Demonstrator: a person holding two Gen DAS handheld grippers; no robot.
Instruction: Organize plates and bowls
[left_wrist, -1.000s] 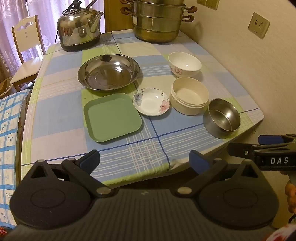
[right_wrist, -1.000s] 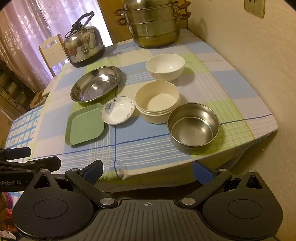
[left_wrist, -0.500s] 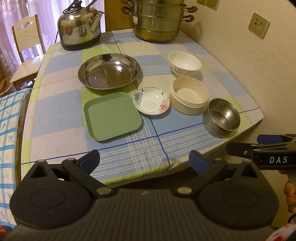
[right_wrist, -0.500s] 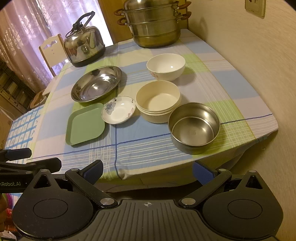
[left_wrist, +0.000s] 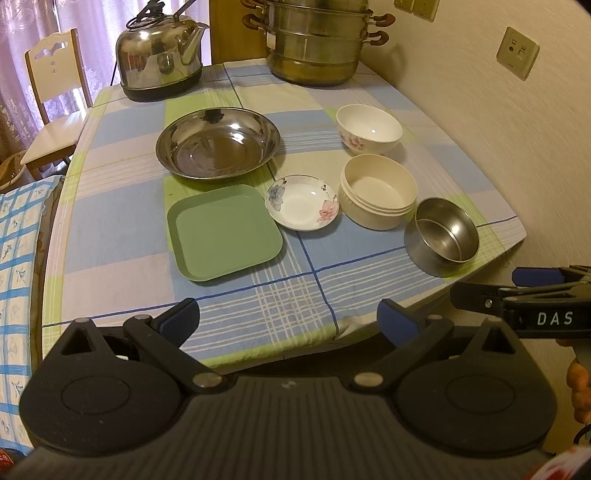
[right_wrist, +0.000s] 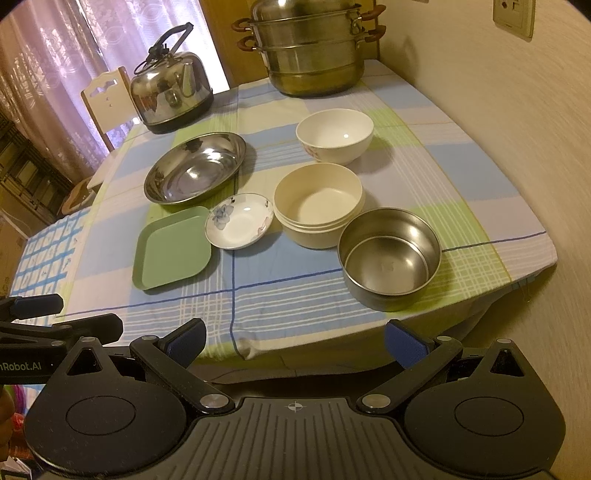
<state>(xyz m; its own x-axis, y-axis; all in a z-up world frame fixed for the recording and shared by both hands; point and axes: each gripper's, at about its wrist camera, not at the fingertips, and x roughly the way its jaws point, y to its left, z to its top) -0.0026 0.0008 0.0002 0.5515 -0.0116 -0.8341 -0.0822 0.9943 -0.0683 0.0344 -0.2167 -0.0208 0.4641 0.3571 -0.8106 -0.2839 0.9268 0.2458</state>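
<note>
Left wrist view barely shifts: both grippers, left (left_wrist: 288, 317) and right (right_wrist: 295, 338), stay spread apart and empty, short of the green plate (left_wrist: 224, 232); sorting hasn't started.

Warm, rather dim indoor light; daylight filters through the curtains (right_wrist: 55, 74) behind my table (left_wrist: 122, 221). Small glare spots sit on the steel plate (left_wrist: 218, 142) and kettle (right_wrist: 171, 92), and bowls cast soft shadows rightward. Fisheye bending curves the edges; the wall (right_wrist: 535, 147) beside my right tool is smeared.
</note>
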